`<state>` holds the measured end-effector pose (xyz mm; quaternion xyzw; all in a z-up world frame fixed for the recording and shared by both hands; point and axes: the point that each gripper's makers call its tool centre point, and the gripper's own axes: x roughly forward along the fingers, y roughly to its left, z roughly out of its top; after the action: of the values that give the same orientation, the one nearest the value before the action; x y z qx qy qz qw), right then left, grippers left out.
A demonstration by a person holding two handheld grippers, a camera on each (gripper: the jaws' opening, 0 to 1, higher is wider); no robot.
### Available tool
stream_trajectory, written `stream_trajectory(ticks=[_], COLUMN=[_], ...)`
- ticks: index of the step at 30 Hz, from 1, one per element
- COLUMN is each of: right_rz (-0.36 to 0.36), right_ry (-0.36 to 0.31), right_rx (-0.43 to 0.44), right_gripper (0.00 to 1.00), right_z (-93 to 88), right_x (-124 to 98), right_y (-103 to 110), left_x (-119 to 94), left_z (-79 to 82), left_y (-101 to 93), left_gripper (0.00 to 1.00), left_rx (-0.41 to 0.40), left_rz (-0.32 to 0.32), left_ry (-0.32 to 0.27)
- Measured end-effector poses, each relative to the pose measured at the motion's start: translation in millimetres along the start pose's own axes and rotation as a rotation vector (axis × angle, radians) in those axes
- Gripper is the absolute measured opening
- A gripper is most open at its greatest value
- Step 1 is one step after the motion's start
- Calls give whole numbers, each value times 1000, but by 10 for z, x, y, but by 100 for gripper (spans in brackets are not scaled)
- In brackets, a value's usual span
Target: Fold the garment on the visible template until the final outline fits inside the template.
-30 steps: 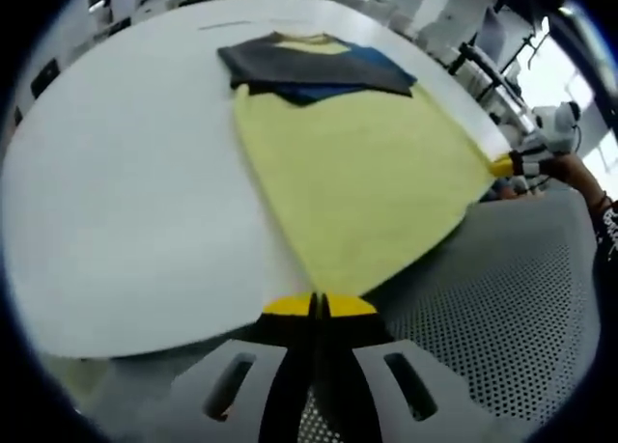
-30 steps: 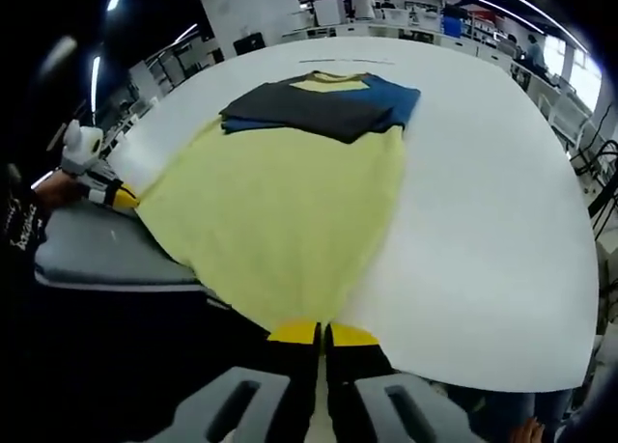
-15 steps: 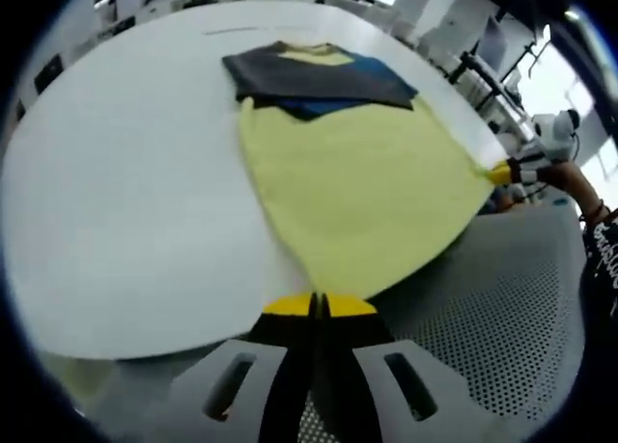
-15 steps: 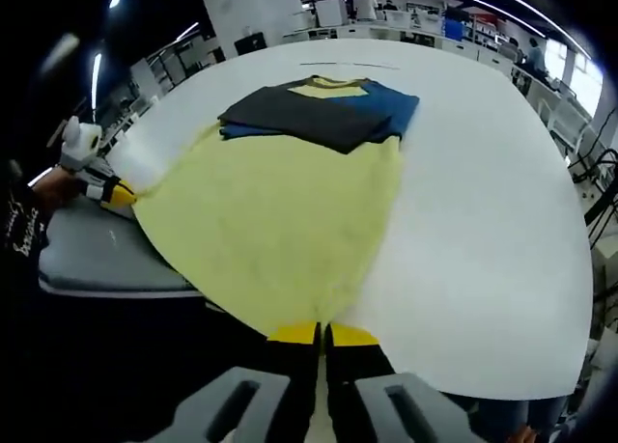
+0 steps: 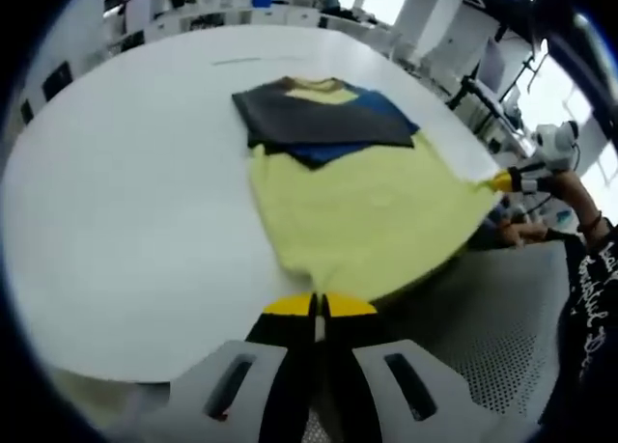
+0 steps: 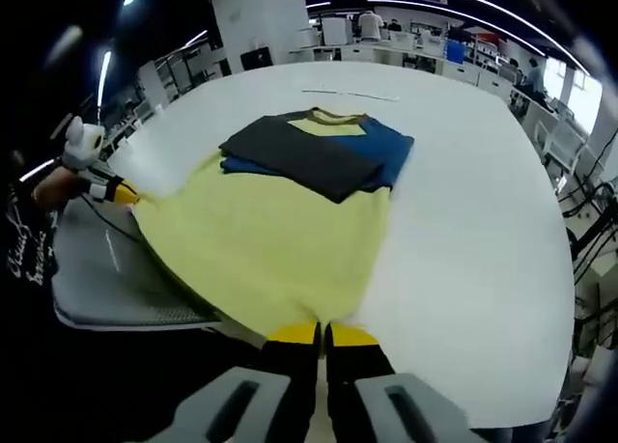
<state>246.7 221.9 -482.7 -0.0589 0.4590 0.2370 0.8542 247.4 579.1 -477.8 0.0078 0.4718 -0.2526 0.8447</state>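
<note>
— Why are we holding the garment (image 5: 357, 202) this way?
— Our left gripper (image 5: 316, 306) and right gripper (image 6: 323, 334) each pinch a corner of its yellow hem at the near edge of the worktop (image 5: 126, 192), jaws clenched on cloth, so the hem comes up evenly.
— And beyond the hem?
— The dark sleeves (image 6: 299, 149) lie folded across the chest, the collar farthest.
— Room to move?
— Plenty, we judge: bare white worktop lies on both sides and past the collar.

Garment (image 5: 362, 207) pale yellow (sleeves dark grey and blue); table (image 5: 126, 192) white; gripper (image 5: 315, 306) tips yellow, bodies grey.
</note>
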Motion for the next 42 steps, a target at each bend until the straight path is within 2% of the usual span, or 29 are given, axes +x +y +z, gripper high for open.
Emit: stream_trajectory(ticks=[4, 12, 20, 24, 30, 34, 42], right_rz=[-2, -10, -32, -43, -57, -73, -87], right_ry=[-19, -74, -103, -120, -146, -166, -216], right_rx=[-6, -6, -30, -47, -67, -73, -74], right_gripper=[0, 0, 0, 0, 0, 0, 0], right_z=[105, 378, 617, 749, 945, 1077, 1356], right_x=[-25, -101, -144, -164, -176, -165, -121], right_y=[-20, -82, -116, -114, -150, -209, -318], left_x=[-51, -113, -202, -226, -235, -241, -211], left_z=[150, 343, 637, 758, 926, 1107, 1327], left_y=[13, 41, 81, 102, 141, 182, 296], left_gripper=[0, 0, 0, 0, 0, 0, 0], left_rx=[0, 1, 4, 2, 4, 2, -1], left_rz=[9, 21, 48, 54, 57, 53, 67], left_ry=[-38, -81, -165, -188, -218, -270, -299])
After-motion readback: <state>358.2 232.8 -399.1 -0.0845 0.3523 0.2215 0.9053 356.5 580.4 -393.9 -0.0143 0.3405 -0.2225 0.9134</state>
